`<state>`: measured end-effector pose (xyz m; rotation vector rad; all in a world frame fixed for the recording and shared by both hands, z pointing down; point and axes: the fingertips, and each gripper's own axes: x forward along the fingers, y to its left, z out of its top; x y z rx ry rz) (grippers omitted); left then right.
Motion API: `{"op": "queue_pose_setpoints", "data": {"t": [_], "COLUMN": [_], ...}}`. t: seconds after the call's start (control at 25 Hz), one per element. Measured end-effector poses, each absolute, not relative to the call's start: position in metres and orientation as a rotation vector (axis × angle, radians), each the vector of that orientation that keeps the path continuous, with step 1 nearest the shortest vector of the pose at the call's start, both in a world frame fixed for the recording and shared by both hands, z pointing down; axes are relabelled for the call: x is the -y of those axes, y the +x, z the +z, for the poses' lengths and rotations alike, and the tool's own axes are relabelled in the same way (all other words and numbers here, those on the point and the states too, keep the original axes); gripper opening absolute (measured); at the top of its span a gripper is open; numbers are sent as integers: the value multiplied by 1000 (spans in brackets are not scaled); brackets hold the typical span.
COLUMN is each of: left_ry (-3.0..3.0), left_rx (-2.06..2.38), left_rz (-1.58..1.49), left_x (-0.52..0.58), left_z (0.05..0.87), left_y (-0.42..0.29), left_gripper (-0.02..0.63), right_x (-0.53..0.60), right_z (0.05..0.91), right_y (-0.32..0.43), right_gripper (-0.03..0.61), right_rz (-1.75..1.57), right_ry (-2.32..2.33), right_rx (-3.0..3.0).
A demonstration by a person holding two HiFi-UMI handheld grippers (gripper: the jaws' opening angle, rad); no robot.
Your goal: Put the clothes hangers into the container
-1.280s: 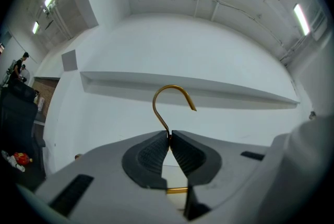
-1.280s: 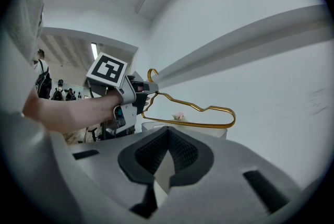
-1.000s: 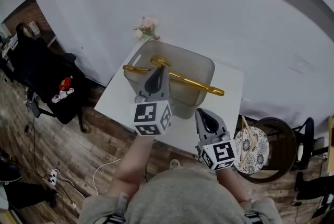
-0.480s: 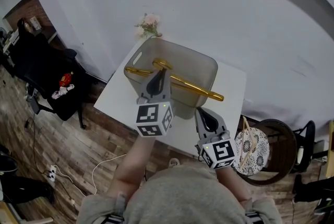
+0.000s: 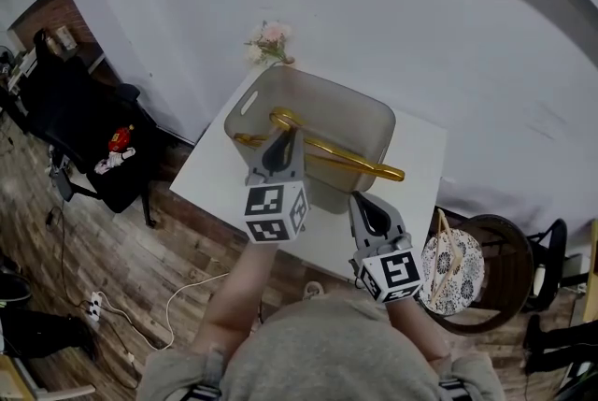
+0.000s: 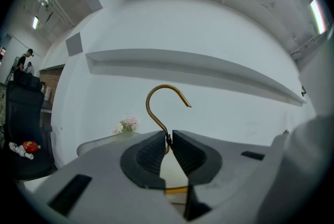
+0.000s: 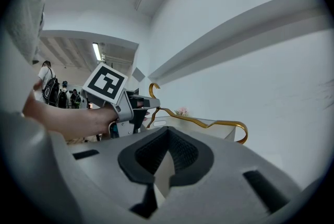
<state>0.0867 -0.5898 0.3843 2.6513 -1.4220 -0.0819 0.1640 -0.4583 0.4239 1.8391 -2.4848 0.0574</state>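
Left gripper (image 5: 280, 143) closed tight on the thin neck of a gold hanger (image 5: 341, 153), pointing level out over the container (image 5: 350, 114). In the left gripper view the two dark pads (image 6: 151, 152) pinch the wire just under the hook, which curls up above the jaws against the white wall. Hanger body runs crosswise over the open top of the container: the left shoulder sits within the container's outline, and the right tip juts past the near right corner. Cannot tell whether the bar touches the rim. Container is a grey see-through tub standing on a small white table (image 5: 217, 177), with a little bunch of pale flowers (image 5: 266, 42) just behind its far left corner. Right gripper (image 5: 363, 203) hangs nearer the person, at the table's front edge and right of the left one. Its own view shows the jaws closed together with nothing between them. That same view looks across at the left gripper's marker cube (image 7: 107, 84), the hand behind it, and the gold hanger lying along the tub's top. To the right of the table stands a round stool with a patterned cushion (image 5: 453, 276), and a wooden hanger (image 5: 446, 250) lies on it. A black chair (image 5: 79, 142) with a small red toy (image 5: 115, 140) sits on the wood floor at left.
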Motion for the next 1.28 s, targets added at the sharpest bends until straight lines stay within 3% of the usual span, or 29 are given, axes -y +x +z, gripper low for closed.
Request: {"op": "queue_pose_setpoints", "data": {"t": [1.28], "left_ry": [2523], "left_rx": [1465], "left_rz": [140], "left_x": [576], "left_z": [438], "left_y": [48], "left_gripper": [69], "right_x": [446], "right_z": [423], "right_y": [145], "right_gripper": [2], "right_rz": [66], "right_ry": [1812], "right_rx": [2525]}}
